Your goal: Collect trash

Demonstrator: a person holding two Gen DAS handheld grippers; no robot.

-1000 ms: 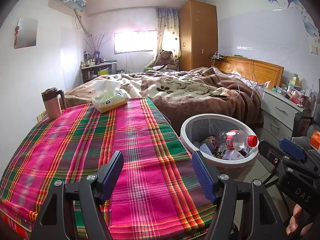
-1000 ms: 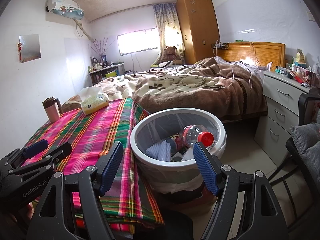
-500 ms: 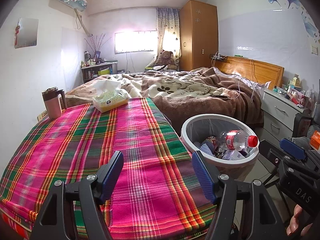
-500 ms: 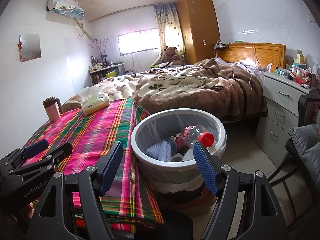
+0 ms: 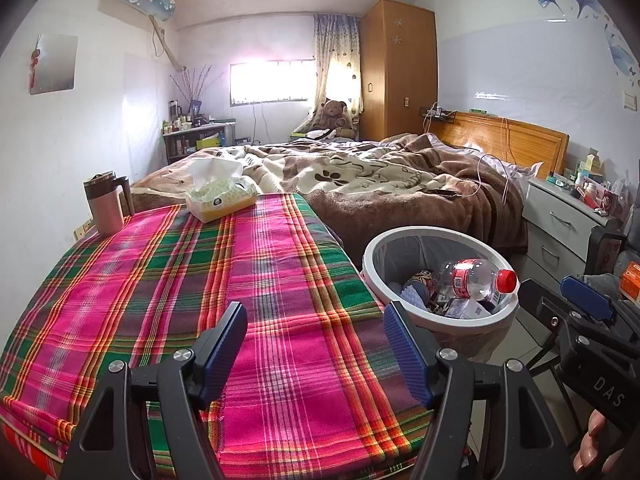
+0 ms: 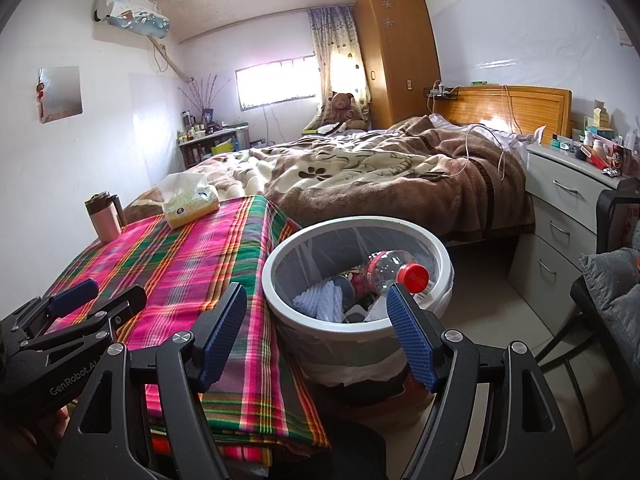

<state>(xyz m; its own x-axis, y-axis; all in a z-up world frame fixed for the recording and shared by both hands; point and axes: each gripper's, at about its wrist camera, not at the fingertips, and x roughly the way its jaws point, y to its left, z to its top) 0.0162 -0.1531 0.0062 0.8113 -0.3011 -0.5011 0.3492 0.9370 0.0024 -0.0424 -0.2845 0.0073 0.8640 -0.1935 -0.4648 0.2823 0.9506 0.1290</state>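
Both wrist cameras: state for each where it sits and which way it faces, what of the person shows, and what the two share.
Left wrist: behind the open left gripper, angled down across the plaid tablecloth toward the bed; fingertips of a hand show at lower right.
Right wrist: behind the open right gripper, angled down at the trash bin beside the table; no bare hand clearly shows.
Shared: bin, red-capped bottle, tissue box, mug, each other's gripper.
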